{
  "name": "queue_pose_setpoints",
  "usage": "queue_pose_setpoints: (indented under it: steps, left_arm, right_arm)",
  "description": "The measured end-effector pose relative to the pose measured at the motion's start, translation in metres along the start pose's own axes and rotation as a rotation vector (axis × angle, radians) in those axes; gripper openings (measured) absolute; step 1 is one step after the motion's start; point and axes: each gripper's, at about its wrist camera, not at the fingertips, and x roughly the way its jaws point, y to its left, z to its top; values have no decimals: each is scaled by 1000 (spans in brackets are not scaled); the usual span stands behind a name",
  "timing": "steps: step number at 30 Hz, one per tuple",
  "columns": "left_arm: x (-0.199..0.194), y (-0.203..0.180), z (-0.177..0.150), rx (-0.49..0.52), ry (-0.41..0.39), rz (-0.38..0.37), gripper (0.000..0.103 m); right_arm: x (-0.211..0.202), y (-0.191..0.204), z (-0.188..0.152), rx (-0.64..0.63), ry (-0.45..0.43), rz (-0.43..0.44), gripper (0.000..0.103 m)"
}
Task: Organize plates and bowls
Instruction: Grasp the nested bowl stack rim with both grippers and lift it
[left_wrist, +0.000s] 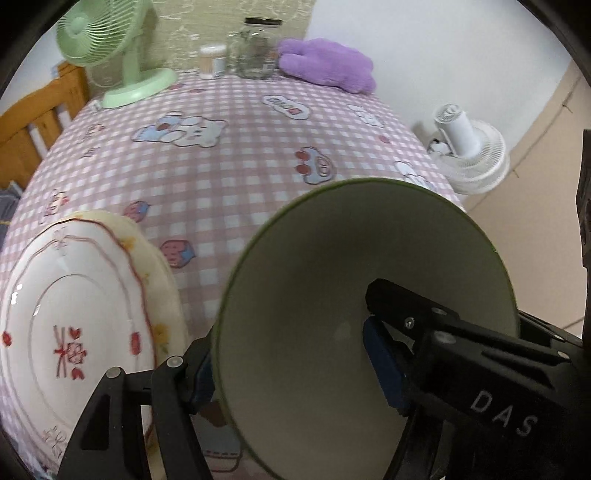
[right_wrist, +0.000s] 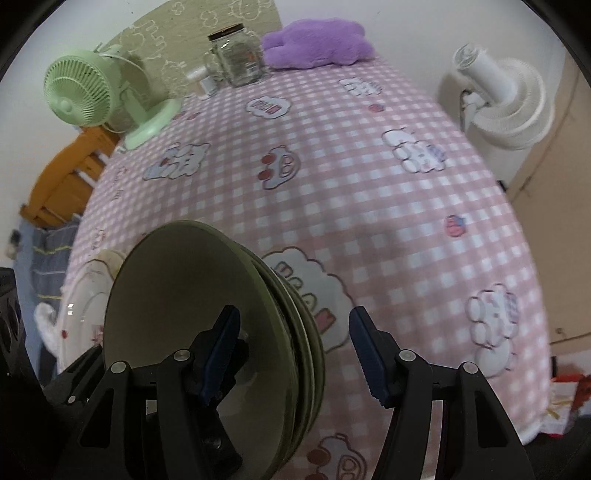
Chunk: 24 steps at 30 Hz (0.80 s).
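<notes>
Left tongs (left_wrist: 288, 350): released, spread wide across the near-left wall of the green bowls (left_wrist: 332, 295); one finger outside, the other down inside, neither pad clamping
Right tongs (right_wrist: 291, 343): released as well, straddling the opposite wall of the green bowls (right_wrist: 177, 314); inner pad over the hollow, outer pad clear of the rims
Bowls, place: nested in one stack near the front of the pink-checked counter (left_wrist: 229, 177), several rims showing one behind the other from the right wrist
Plates (left_wrist: 74, 314): just beside the bowls on the left; white one with red pattern lying on a cream one
Weight: probably hefty as a stack, likely glazed ceramic
Stiffness: rigid, no give under the pads
Surface: smooth and glossy, so likely slippery against the pads
Fragility: prone to chipping at the rims and to cracking if dropped or knocked against the plates
Where to grip: across the wall just below the rim, one pad inside and one outside, on opposite sides of the stack for an even lift
Caution: a pinch on the top bowl alone could leave the lower ones behind; a deeper bite over all the rims looks safer
</notes>
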Motion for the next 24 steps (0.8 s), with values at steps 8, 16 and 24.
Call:
queue_pose_setpoints:
  steps: [8, 16, 24]
  left_arm:
    - [-1, -5, 0, 3, -17, 46, 69]
    - [-2, -10, 3, -6, -14, 41, 62]
    - [-6, -13, -2, -34, 5, 60, 61]
  right_arm:
    - [9, -10, 1, 23, 20, 144, 62]
    - [13, -9, 7, 10, 34, 196, 50]
    - [7, -7, 7, -24, 46, 177, 50]
